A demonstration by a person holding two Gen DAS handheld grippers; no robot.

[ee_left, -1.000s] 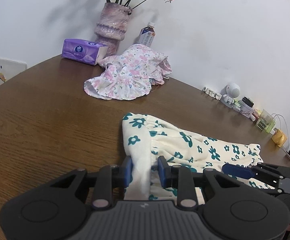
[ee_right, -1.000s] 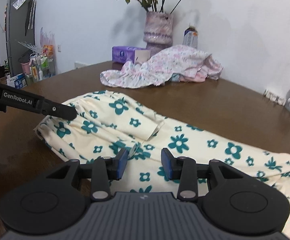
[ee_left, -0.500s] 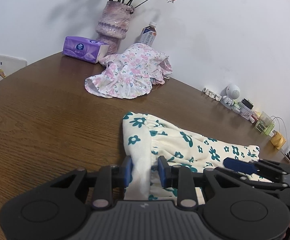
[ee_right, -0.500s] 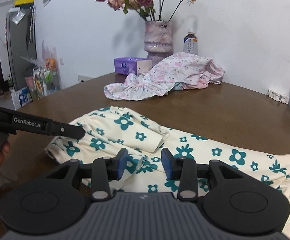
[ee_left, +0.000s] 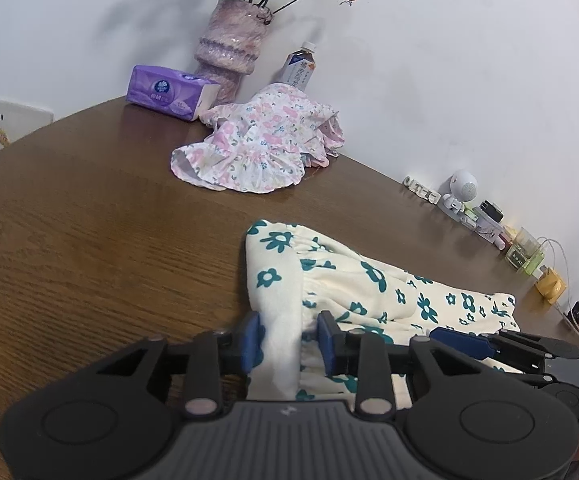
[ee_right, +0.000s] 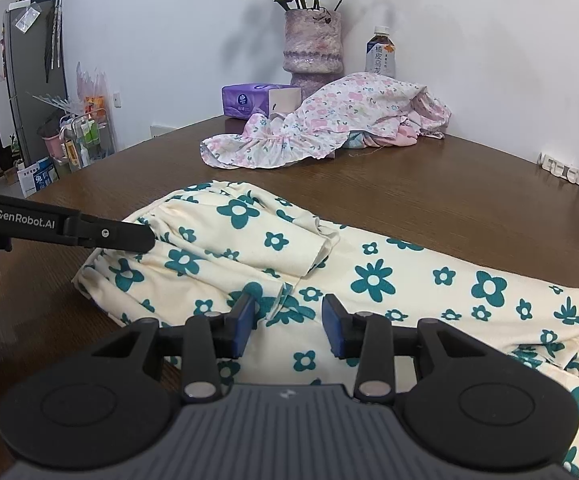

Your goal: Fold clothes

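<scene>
Fingers [ee_left: 251, 340] of the left gripper [ee_left: 288, 340], blue-padded, sit either side of a thick fold of the cream garment [ee_left: 341, 276], a soft cloth printed with teal flowers. The bundle fills most of the gap, and I cannot tell whether the pads truly pinch it. Over on the right gripper [ee_right: 289, 322], the fingers stand spread, hovering low above the same fabric [ee_right: 369, 264] with nothing between them. That garment lies along the brown wood-grain worktop [ee_left: 89, 240], its gathered, ruffled waistband at the left end, one flap doubled back over the top. Behind it a crumpled pink floral garment [ee_right: 329, 128] sits in a loose heap near the wall, beside a purple tissue pack [ee_right: 261, 98], a ribbed mauve vase [ee_right: 313, 46] with dried roses and a plastic bottle [ee_right: 380, 54].
</scene>
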